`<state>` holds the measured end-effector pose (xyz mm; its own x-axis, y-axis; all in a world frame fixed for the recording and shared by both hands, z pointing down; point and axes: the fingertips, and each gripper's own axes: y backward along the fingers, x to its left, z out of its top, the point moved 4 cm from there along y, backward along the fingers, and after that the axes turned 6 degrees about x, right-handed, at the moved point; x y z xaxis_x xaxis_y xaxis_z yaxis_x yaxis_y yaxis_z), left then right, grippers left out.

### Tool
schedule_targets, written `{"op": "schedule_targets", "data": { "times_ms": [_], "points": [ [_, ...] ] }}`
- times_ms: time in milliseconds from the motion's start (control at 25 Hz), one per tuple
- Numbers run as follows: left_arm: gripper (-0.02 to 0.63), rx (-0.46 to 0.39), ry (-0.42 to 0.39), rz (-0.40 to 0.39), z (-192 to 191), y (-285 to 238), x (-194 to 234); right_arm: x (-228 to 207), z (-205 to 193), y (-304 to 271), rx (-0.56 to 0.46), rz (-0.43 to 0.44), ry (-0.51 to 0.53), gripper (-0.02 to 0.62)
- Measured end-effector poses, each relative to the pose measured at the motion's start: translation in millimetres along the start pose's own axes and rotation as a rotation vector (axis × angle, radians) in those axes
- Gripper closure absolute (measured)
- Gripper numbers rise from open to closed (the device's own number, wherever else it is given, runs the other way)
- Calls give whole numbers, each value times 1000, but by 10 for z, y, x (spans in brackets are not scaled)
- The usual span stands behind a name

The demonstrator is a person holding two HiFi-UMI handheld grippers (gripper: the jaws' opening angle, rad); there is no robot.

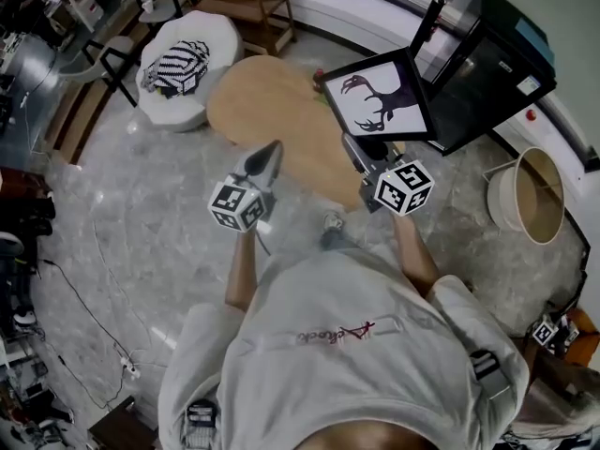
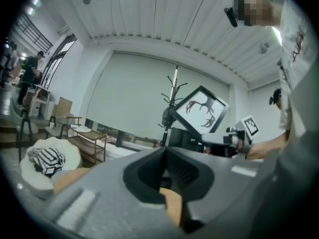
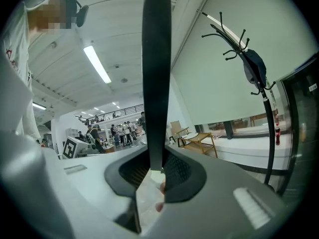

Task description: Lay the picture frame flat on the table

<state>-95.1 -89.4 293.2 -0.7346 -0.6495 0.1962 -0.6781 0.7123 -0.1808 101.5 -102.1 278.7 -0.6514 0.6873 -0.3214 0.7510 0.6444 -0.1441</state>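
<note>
Gripping the picture frame (image 1: 380, 97) by its lower edge, the right gripper (image 1: 362, 148) held it up in the air, right of centre in the upper part of the head view. The frame was tilted, with its antler print turned up toward the camera. In the right gripper view the frame's dark edge rose straight out of the slot between the fingers. They stood only slightly apart and pressed on it from both sides, so the grip looked firm.

The left gripper (image 1: 265, 156) sat lower and left of centre in the head view, near the edge of the round wooden worktop (image 1: 248, 111). Its fingers were drawn together to a point with nothing between them. Its own view showed the frame off to the right and well apart from it, so it had no hand in the hold.

As for progress, the frame was off any surface and in hand, but it was neither flat nor touching the worktop, so the task itself was not yet done. It appeared to hang by the worktop's right edge. The tan top showed bare in the middle of the head view, which suggested room to set it down. What remained, by the look of it, was to bring the frame over that bare wood, turn it level, lower it until it lay flat, and let the fingers go.
</note>
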Motion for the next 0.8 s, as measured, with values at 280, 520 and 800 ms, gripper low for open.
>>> {"op": "schedule_targets", "data": {
  "times_ms": [280,520,800],
  "points": [
    [606,-8,-9,25,135,-434,101,-439,166,-188,14,34,6,522],
    [606,-7,5,57,170,-696,245,-720,278,-370,23,61,26,523],
    [606,11,22,88,146,-863,382,-952,366,-571,30,94,26,523]
  ]
}}
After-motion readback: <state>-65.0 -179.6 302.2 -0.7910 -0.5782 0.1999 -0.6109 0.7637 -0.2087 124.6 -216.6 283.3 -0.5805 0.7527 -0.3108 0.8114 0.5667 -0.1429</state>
